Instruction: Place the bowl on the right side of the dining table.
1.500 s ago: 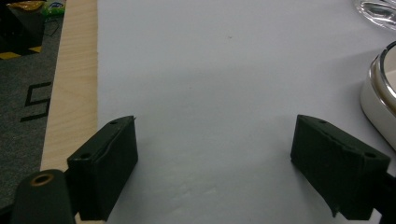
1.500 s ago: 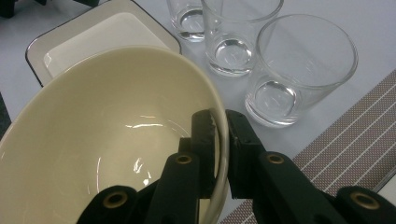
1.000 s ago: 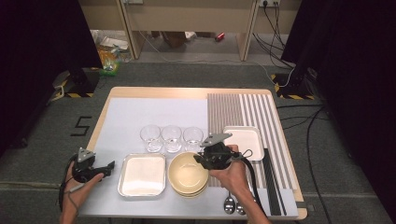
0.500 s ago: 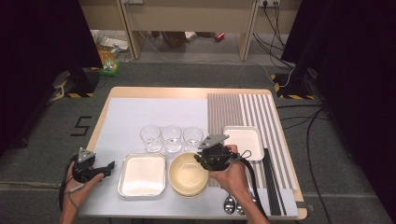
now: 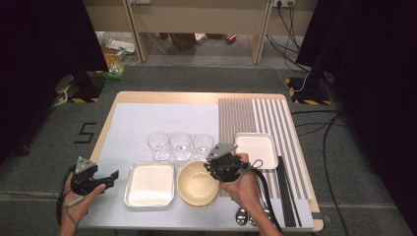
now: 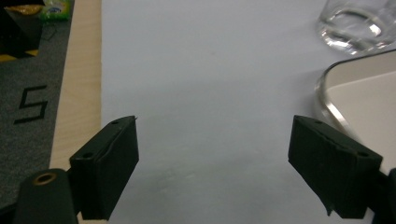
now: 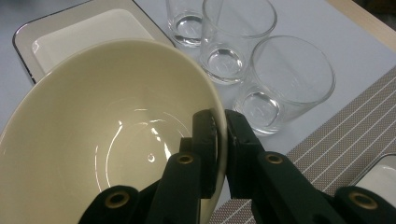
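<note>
I am pinching the rim of the bowl [image 7: 107, 140] with my right gripper [image 7: 221, 140], one jaw inside the rim and one outside, pads closed tight on it. In the high view the right gripper [image 5: 216, 166] is sitting at the bowl's [image 5: 195, 184] right rim, and the bowl is resting on a stack near the front edge of the tabletop [image 5: 162, 97], about midway along it. Just behind the bowl three glasses [image 5: 180, 145] are standing in a row, and they are showing beyond the rim in the right gripper view too [image 7: 280, 84]. Just left of the bowl a tray [image 5: 150, 184] is lying, and to the right, on the striped mat [image 5: 255, 118], a white dish [image 5: 256, 150] is sitting. I am holding my left gripper [image 5: 105, 178] over the front left corner, its jaws spread wide with nothing between them, only the pale sheet [image 6: 205, 84] under them and the tray's edge [image 6: 327, 88] beside the right-hand jaw.
</note>
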The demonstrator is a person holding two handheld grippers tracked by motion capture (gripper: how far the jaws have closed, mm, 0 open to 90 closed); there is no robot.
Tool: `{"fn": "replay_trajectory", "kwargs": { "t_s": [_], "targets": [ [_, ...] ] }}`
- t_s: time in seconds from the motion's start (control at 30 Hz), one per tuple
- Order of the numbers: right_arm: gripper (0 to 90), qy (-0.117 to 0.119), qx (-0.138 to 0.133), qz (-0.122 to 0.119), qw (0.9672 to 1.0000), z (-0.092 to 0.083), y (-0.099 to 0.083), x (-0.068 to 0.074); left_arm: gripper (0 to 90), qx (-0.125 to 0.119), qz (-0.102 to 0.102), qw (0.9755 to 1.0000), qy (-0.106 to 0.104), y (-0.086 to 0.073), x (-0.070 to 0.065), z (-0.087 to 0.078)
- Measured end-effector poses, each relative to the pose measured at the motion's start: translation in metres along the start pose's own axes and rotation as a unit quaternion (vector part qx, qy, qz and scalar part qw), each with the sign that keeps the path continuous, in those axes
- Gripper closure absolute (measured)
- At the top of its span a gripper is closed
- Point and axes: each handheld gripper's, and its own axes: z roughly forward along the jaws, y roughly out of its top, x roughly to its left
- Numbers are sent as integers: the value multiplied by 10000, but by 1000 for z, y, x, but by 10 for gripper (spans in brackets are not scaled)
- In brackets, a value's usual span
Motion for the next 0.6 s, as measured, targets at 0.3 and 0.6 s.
{"fn": "replay_trajectory", "kwargs": {
  "t_s": [0.3,0.6],
  "targets": [
    [842,-3,29,-11,10000,1,0,0,151,30,258,9934,-1115,14,-67,-25],
    [842,16,42,12,10000,1,0,-1,151,-50,361,9897,-1387,17,-107,-37]
  ]
}}
